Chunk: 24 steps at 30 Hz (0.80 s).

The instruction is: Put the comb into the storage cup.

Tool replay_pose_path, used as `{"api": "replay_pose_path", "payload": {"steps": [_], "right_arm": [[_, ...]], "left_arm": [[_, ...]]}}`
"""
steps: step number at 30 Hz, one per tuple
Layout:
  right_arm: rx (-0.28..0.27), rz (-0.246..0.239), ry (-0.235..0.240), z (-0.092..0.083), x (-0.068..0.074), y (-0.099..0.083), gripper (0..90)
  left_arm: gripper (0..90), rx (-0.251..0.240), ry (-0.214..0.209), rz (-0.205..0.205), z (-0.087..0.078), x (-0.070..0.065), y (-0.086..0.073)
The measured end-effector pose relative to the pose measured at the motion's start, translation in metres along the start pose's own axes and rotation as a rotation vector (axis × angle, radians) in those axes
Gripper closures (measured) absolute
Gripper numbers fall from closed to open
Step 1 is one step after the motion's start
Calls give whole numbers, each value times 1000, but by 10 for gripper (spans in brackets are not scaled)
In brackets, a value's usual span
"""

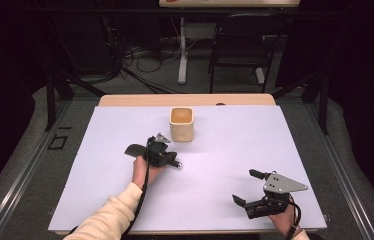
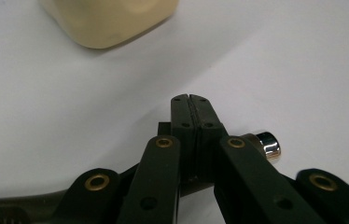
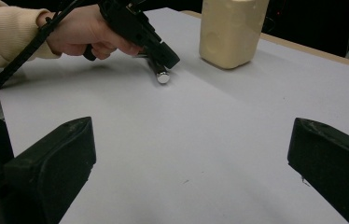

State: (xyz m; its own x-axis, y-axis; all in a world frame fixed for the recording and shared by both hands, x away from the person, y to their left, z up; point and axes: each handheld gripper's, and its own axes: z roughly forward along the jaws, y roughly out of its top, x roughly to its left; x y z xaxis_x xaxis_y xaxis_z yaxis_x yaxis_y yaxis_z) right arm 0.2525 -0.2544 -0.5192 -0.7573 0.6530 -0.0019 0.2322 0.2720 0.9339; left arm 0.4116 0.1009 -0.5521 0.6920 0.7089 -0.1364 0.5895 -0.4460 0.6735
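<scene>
My left gripper [image 1: 171, 159] rests low on the white sheet, its jaws pressed together with nothing visible between the pads [image 2: 191, 109]. Under it lies a dark tool [image 1: 135, 149] with a shiny silver cap [image 2: 268, 143] at one end; the cap also gleams on the sheet [image 3: 162, 77] below the left gripper [image 3: 169, 59]. A cream square cup [image 1: 181, 124] stands just beyond, upright [image 2: 107, 18] [image 3: 231, 30]. My right gripper [image 1: 245, 186] sits near the front right, jaws wide apart and empty [image 3: 191, 154].
A white sheet [image 1: 235, 150] covers the wooden table [image 1: 125, 100]. Beyond the table's far edge are a black chair [image 1: 240, 45], a white table leg [image 1: 182, 50] and cables on the floor.
</scene>
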Motion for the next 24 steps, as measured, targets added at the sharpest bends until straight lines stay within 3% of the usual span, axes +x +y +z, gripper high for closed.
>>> {"api": "replay_pose_path", "payload": {"steps": [24], "right_arm": [[-1, -1, -2, -1, 0, 0, 7]], "left_arm": [[885, 81, -52, 87, -8, -25, -8]]}}
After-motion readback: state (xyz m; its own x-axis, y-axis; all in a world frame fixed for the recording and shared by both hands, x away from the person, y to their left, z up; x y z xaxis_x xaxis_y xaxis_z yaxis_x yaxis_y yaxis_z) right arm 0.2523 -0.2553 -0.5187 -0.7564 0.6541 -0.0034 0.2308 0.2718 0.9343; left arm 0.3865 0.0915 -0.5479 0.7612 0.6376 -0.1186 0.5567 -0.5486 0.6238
